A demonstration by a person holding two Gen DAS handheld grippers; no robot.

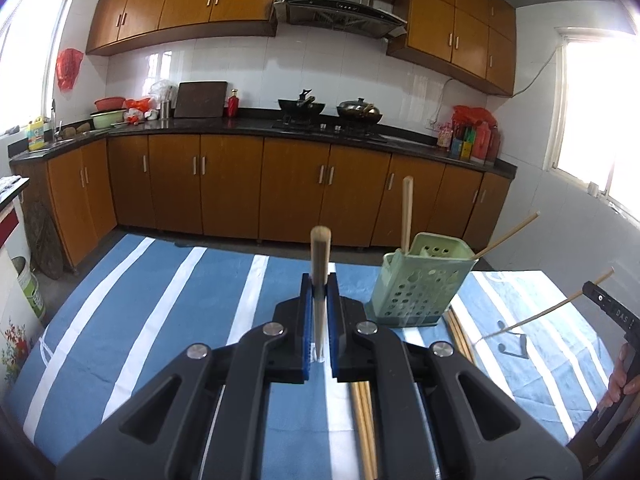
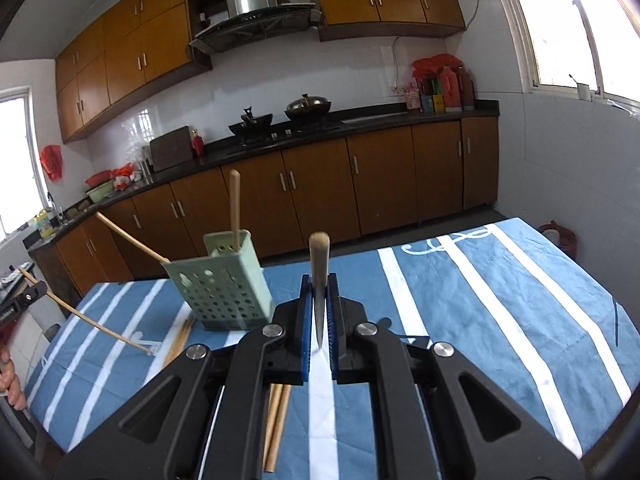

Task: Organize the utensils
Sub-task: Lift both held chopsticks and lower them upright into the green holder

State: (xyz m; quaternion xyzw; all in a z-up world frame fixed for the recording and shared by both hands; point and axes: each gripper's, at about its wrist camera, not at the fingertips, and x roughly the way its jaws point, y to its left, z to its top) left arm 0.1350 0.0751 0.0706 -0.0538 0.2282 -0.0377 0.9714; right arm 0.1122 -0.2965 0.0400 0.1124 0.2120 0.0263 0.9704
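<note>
While two chopsticks already stood in the green holder (image 1: 416, 284), the left gripper (image 1: 320, 300) and right gripper (image 2: 319, 300) each clamped one more chopstick (image 1: 320, 280), and several loose chopsticks (image 1: 364, 420) lay on the striped cloth (image 1: 160, 300)

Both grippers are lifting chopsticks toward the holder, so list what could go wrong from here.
1. The left gripper pinches its chopstick near the thin end; the long free end could pivot or slip.
2. The right gripper holds its chopstick the same way.
3. The green holder looks tilted, with two chopsticks already in it, one leaning; an off-centre insertion could tip it onto the loose chopsticks beside it.
</note>
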